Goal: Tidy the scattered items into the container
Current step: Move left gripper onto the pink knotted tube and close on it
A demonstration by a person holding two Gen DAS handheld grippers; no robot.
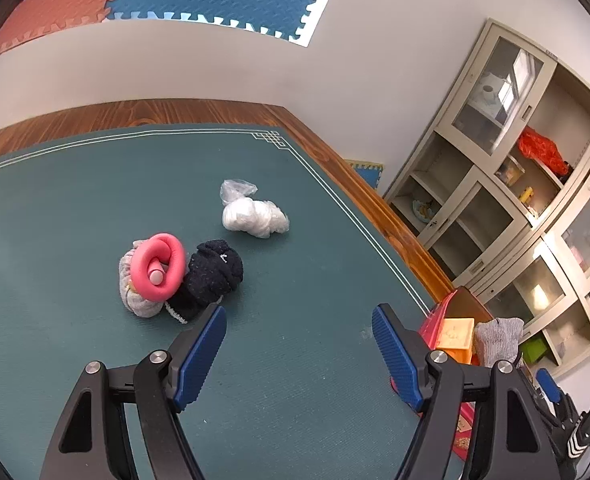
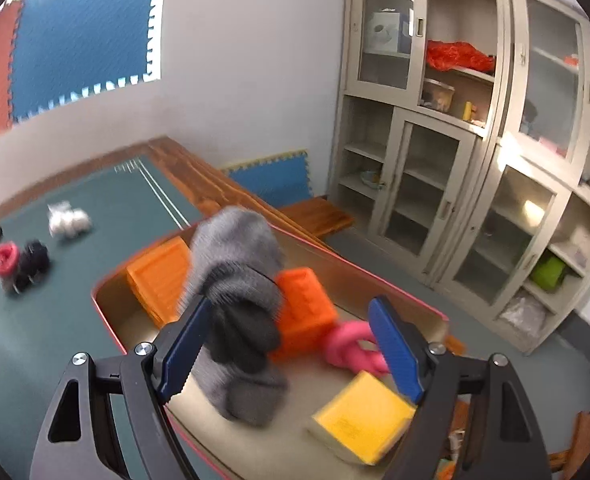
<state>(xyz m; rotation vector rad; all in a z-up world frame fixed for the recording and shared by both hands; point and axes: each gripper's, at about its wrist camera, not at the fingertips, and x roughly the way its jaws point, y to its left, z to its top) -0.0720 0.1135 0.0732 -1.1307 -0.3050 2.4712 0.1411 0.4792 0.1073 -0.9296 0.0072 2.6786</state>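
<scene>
While right jaws gape, grey sock (image 2: pixel 235 264) against left pad, over box (image 2: pixel 107 292).

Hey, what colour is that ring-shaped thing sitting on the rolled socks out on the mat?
Pink. The ring shows best in the left wrist view.

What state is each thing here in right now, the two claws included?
left gripper: open, holding nothing.
right gripper: open, above the box.
grey sock: in the box, beside the left finger.
box: open-topped, partly filled.
pink ring: on the mat, leaning on socks.
white bag: on the mat, knotted.
</scene>
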